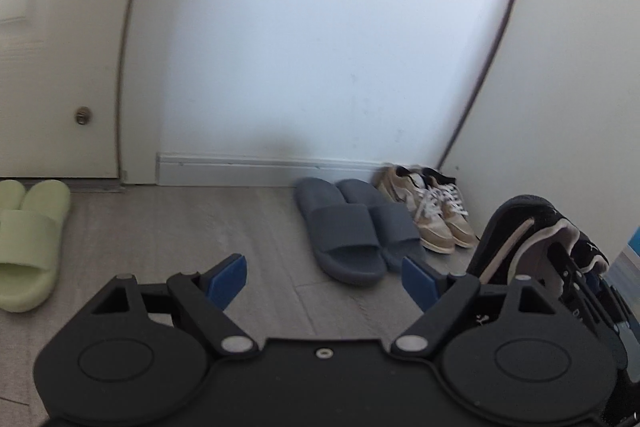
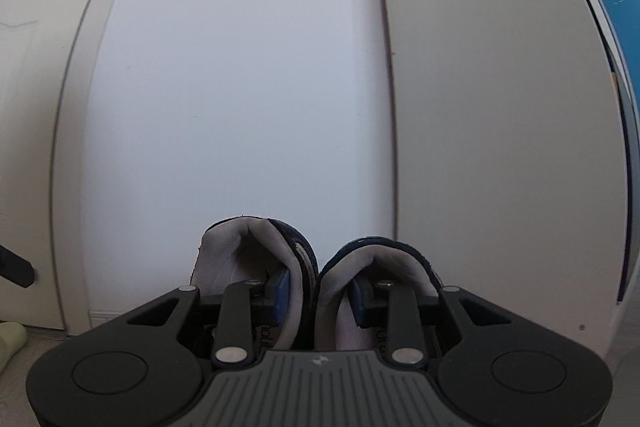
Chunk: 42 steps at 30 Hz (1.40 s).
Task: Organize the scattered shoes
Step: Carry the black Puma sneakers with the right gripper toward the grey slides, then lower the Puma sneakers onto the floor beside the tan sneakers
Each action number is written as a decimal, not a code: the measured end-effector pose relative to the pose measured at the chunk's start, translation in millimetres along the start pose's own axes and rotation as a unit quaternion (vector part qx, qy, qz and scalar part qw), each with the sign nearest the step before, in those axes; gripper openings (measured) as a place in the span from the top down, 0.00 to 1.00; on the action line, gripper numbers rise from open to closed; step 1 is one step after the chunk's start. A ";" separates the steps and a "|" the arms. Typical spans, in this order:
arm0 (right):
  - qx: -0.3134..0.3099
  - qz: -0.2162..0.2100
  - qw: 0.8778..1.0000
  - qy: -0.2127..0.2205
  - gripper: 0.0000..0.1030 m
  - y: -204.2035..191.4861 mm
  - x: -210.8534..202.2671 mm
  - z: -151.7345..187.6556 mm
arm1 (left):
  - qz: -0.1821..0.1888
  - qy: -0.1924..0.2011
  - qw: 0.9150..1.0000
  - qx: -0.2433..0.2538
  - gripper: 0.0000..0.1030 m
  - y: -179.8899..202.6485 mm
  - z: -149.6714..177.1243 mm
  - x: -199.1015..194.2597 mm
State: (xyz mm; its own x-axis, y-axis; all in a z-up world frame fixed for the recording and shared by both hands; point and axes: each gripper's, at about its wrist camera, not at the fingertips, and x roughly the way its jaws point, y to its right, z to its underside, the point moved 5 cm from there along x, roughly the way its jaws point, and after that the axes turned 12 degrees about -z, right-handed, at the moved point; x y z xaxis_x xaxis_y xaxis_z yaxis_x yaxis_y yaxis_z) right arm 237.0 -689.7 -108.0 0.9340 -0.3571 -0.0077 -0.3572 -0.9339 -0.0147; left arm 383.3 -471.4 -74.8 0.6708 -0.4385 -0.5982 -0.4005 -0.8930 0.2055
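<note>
My right gripper (image 2: 319,291) is shut on a pair of dark shoes with grey lining (image 2: 260,251). One finger sits inside each shoe, and together they pinch the inner collars. In the left wrist view that pair (image 1: 520,231) hangs lifted at the right, near the corner. My left gripper (image 1: 324,273) is open and empty above the floor. Against the wall stand a pair of grey slides (image 1: 344,227) and, in the corner, a pair of beige laced sneakers (image 1: 428,211). A pair of light green slides (image 1: 28,247) lies at the far left by the door.
A white wall with a baseboard (image 1: 260,169) runs behind the shoes. A door with a floor stop (image 1: 83,115) is on the left. A white panel (image 1: 560,107) closes the right side. Grey wood floor (image 1: 180,227) lies between the green and grey slides.
</note>
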 end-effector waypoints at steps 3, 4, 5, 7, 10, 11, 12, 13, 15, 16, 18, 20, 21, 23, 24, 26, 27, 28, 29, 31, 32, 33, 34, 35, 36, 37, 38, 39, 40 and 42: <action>0.007 0.033 0.999 -0.010 0.68 30.0 0.8 1.6 | 0.034 -0.023 0.999 0.024 0.17 40.3 8.9 17.4; 0.012 0.046 0.999 -0.015 0.68 41.5 2.0 2.6 | 0.046 -0.031 0.998 0.033 0.17 54.8 12.2 22.6; 0.014 0.057 0.998 -0.020 0.68 50.5 3.3 3.7 | 0.058 -0.039 0.997 0.040 0.17 67.3 15.8 29.2; 0.016 0.077 0.996 -0.034 0.68 66.6 7.1 6.8 | 0.078 -0.051 0.994 0.049 0.17 86.0 21.9 39.7; 0.024 0.092 0.994 -0.050 0.68 86.0 11.2 10.2 | 0.102 -0.067 0.990 0.067 0.17 116.2 33.3 50.2; 0.020 0.092 0.994 -0.051 0.68 90.9 14.7 9.7 | 0.108 -0.072 0.989 0.074 0.17 125.2 36.5 56.0; 0.025 0.093 0.994 -0.055 0.68 95.4 19.8 9.8 | 0.113 -0.076 0.987 0.081 0.17 132.0 38.9 60.4; 0.029 0.093 0.994 -0.059 0.68 99.8 24.8 10.0 | 0.116 -0.081 0.986 0.087 0.17 138.1 41.2 64.0; 0.036 0.089 0.993 -0.073 0.68 109.0 39.0 12.3 | 0.121 -0.090 0.984 0.095 0.17 146.1 44.7 71.1; 0.037 0.087 0.992 -0.080 0.68 113.0 45.9 14.8 | 0.121 -0.095 0.983 0.101 0.17 149.7 46.9 75.5; 0.048 0.082 0.991 -0.096 0.68 122.9 68.5 19.6 | 0.118 -0.100 0.982 0.107 0.17 151.3 48.4 81.9; 0.048 0.083 0.990 -0.104 0.68 125.1 87.3 24.8 | 0.114 -0.104 0.982 0.109 0.17 150.8 49.3 87.8; 0.052 0.082 0.989 -0.107 0.67 126.8 94.4 26.8 | 0.112 -0.106 0.982 0.108 0.17 149.6 49.5 90.4; 0.072 0.076 0.988 -0.116 0.67 131.9 113.0 31.8 | 0.106 -0.112 0.983 0.101 0.17 144.1 50.4 98.2; 0.077 0.076 0.987 -0.120 0.67 133.5 118.5 33.8 | 0.104 -0.114 0.983 0.098 0.17 142.3 50.7 102.4; 0.097 0.075 0.983 -0.135 0.67 136.1 136.4 42.7 | 0.098 -0.123 0.983 0.092 0.17 137.0 52.7 111.8; 0.105 0.074 0.981 -0.145 0.67 137.3 143.8 48.0 | 0.096 -0.126 0.983 0.090 0.17 135.2 53.5 115.6; 0.115 0.071 0.978 -0.157 0.67 138.8 153.0 54.9 | 0.094 -0.129 0.983 0.088 0.17 133.6 54.1 118.9; 0.119 0.067 0.976 -0.167 0.67 136.4 156.7 63.2 | 0.091 -0.133 0.983 0.086 0.17 131.7 55.3 122.9; 0.127 0.060 0.972 -0.188 0.67 131.7 164.1 79.8 | 0.085 -0.141 0.983 0.082 0.17 127.4 58.3 131.2; 0.130 0.056 0.970 -0.197 0.67 131.7 166.1 86.9 | 0.082 -0.145 0.983 0.081 0.17 125.7 59.7 134.8; 0.135 0.052 0.969 -0.200 0.67 133.2 167.4 91.0 | 0.079 -0.147 0.983 0.079 0.17 124.0 60.7 136.7; 0.143 0.046 0.968 -0.199 0.68 126.0 175.8 93.9 | 0.077 -0.149 0.983 0.076 0.17 122.3 61.5 138.0; 0.149 0.041 0.968 -0.197 0.75 121.0 183.1 95.4 | 0.075 -0.151 0.983 0.074 0.17 120.8 62.1 138.9; 0.144 0.034 0.970 -0.192 0.76 119.2 190.8 94.6 | 0.074 -0.151 0.983 0.073 0.17 119.8 62.5 138.9; 0.135 0.026 0.972 -0.190 0.76 114.8 202.9 95.0 | 0.073 -0.152 0.983 0.073 0.17 118.7 63.2 139.3; 0.136 0.024 0.971 -0.192 0.76 114.2 210.5 92.9 | 0.072 -0.153 0.983 0.072 0.17 117.8 64.0 140.0; 0.142 0.023 0.970 -0.198 0.76 114.3 218.5 91.9 | 0.071 -0.154 0.983 0.072 0.17 117.1 64.7 140.7; 0.153 0.025 0.966 -0.206 0.76 115.8 223.1 94.6 | 0.071 -0.155 0.983 0.070 0.17 116.6 65.3 141.3; 0.175 0.034 0.960 -0.215 0.76 120.1 220.4 99.9 | 0.071 -0.158 0.983 0.065 0.17 115.4 65.8 141.9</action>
State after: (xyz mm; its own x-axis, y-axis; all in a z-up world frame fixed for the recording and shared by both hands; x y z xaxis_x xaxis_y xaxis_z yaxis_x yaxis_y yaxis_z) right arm 399.8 -878.9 -211.4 0.8487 -0.3063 -0.4311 -0.4657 -0.8191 -0.3350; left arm 391.2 -630.0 -186.9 0.3837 -0.4864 -0.7850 -0.5667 -0.7952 0.2157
